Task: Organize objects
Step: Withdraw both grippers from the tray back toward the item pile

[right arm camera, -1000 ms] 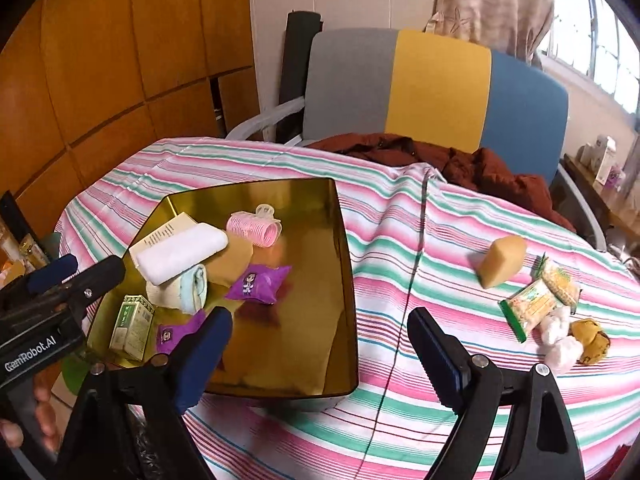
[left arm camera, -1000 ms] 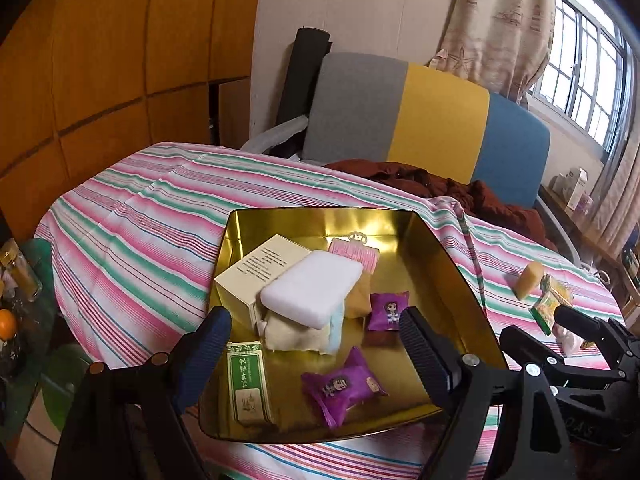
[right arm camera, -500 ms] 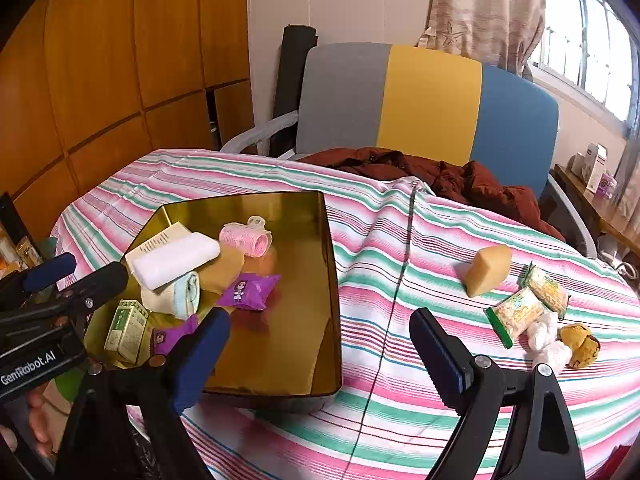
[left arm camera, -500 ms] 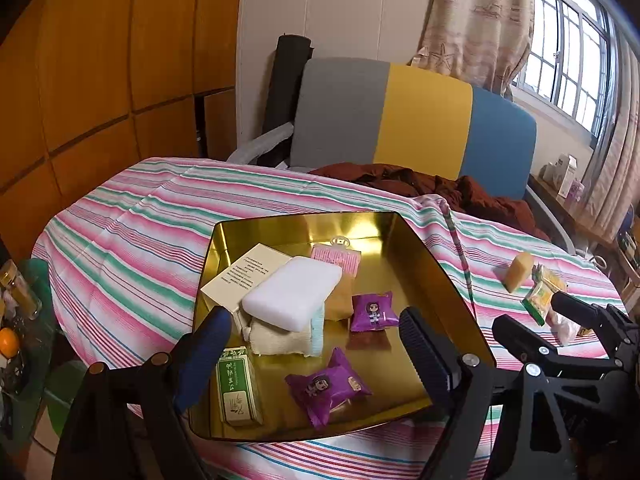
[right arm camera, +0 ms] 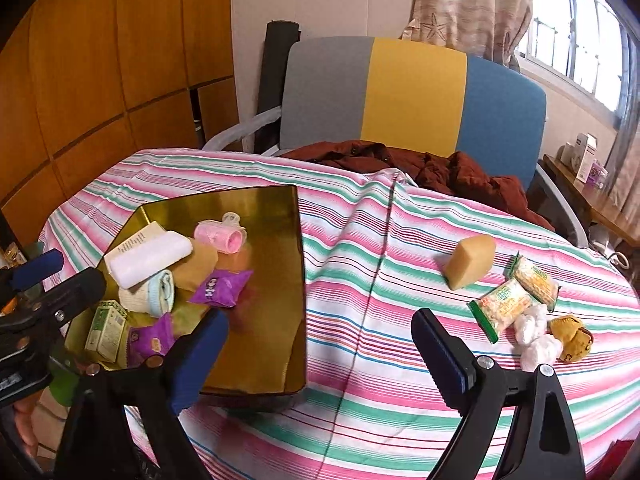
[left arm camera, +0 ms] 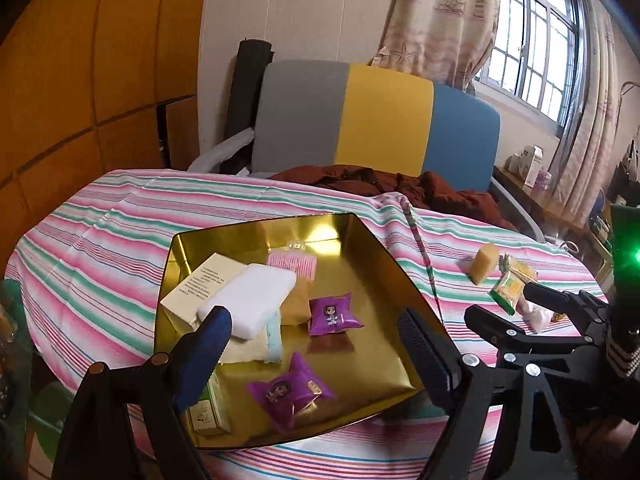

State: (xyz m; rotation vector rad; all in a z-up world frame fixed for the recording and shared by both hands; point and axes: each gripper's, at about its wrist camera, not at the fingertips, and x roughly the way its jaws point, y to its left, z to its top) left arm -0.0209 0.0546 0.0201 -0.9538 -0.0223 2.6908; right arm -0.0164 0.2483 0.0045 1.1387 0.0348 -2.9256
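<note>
Gold tray [right arm camera: 292, 280] — right half bare.

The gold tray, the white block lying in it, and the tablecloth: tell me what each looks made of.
Gold tray: likely thin metal with a polished finish, since its floor mirrors the items and window light. White block: probably foam or sponge, matte with soft rounded edges. Tablecloth: woven fabric, striped pink, green and white, with creases and a raised fold.
</note>
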